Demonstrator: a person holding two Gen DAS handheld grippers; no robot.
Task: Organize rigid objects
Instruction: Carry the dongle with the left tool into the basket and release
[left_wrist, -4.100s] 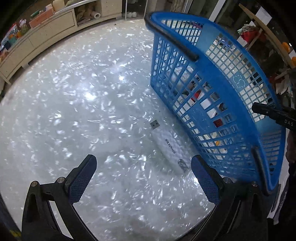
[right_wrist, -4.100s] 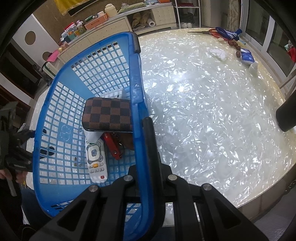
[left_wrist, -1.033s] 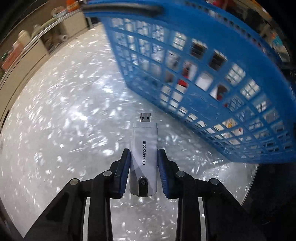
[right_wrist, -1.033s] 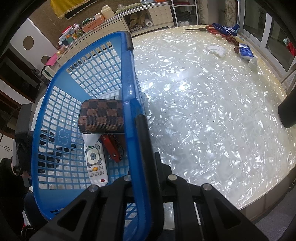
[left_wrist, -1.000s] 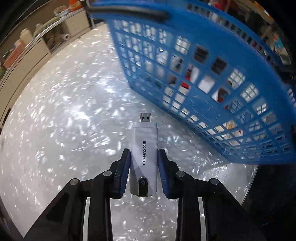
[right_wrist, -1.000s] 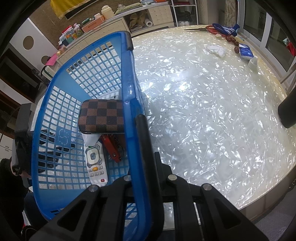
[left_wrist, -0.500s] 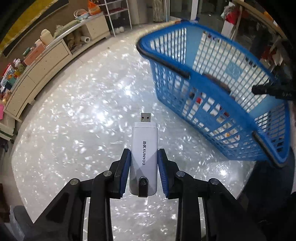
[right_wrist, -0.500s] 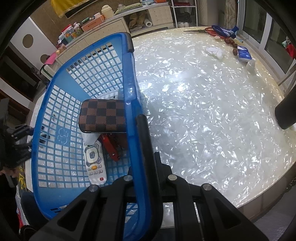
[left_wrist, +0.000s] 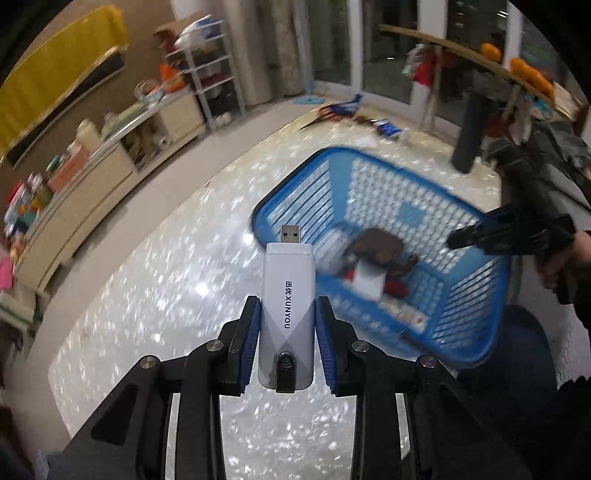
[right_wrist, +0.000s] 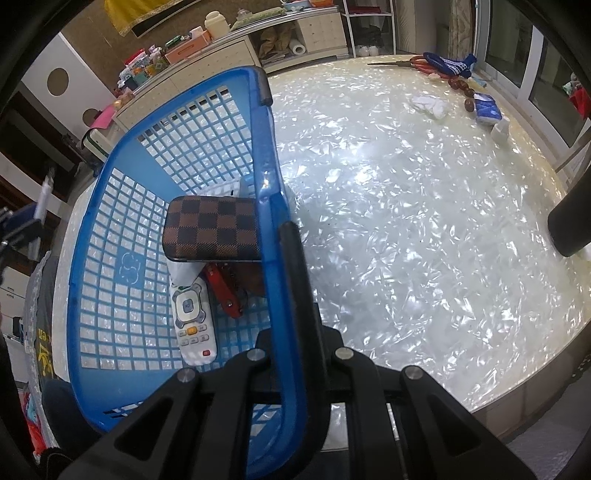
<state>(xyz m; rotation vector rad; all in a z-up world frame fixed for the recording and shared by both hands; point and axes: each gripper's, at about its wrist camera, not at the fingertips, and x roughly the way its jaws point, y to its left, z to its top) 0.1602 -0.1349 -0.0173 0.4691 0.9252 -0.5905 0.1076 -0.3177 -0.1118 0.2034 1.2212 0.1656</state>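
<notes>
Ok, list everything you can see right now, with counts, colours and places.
USB dongle: 1, white, held above table.
Basket: 1, blue, on table.
Case: 1, brown checked, in basket.
Remote: 1, white, in basket under case.
Red item: 1, in basket, unclear.
Table: 1, pearly white.
Tissue pack: 1, blue, far table edge.
Left gripper: shut on dongle.
Right gripper: shut on basket rim.
</notes>
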